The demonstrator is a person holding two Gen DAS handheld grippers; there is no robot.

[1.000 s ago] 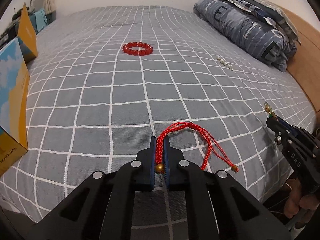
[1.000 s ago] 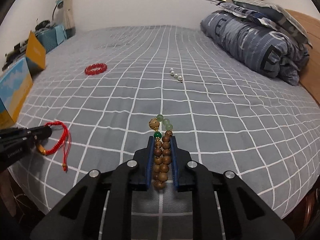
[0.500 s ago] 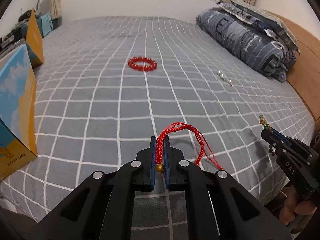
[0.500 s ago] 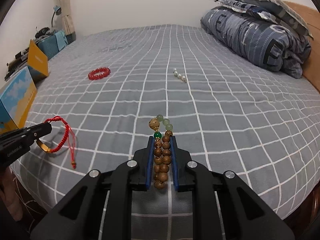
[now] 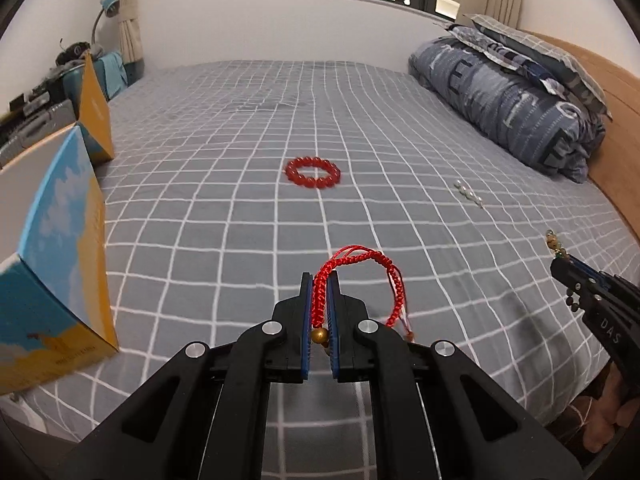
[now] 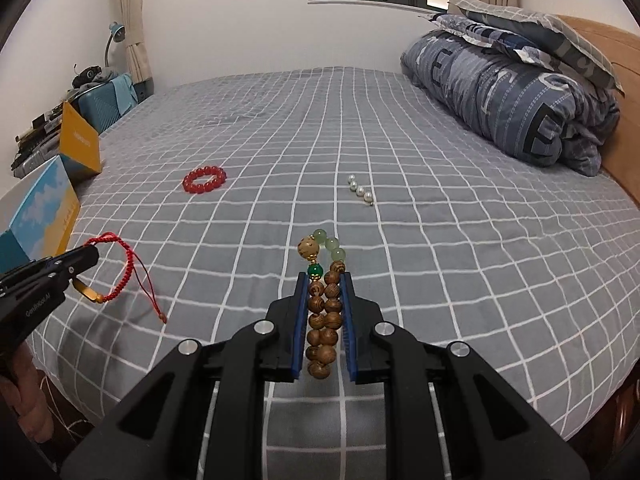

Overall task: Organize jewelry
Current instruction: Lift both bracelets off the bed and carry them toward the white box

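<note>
Two handheld grippers hover over the near edge of a bed (image 5: 240,208) covered with a grey sheet crossed by white grid lines.

The left gripper (image 5: 320,292) has its jaws pressed together on a red braided cord bracelet (image 5: 360,264). The cord loops up out of the blue-lined jaws and arches to the right, its loose tail hanging down beside the gripper. A small gold bead (image 5: 319,335) of the bracelet sits low between the jaws. In the right wrist view the same bracelet (image 6: 120,264) dangles clear of the sheet from the gripper's tip.

The right gripper (image 6: 325,300) has its jaws pinching a wooden bead bracelet (image 6: 324,312), folded into two rows of brown beads between the pads. Beyond the jaw tips the strand curls over with a dark green bead, a larger tan bead and three pale green beads.

Farther out on the bed lies a red bead bracelet (image 5: 313,172) as a flat closed ring. To its right, well apart from it, lies a short row of white pearls (image 6: 360,190).

At the left edge of the bed stands an open blue and yellow cardboard box (image 5: 52,264), its lid flap raised. A folded blue patterned duvet (image 5: 508,104) and pillows are piled against the wooden headboard (image 5: 616,128) on the right. A person's hand (image 5: 604,420) grips the right gripper's handle.
</note>
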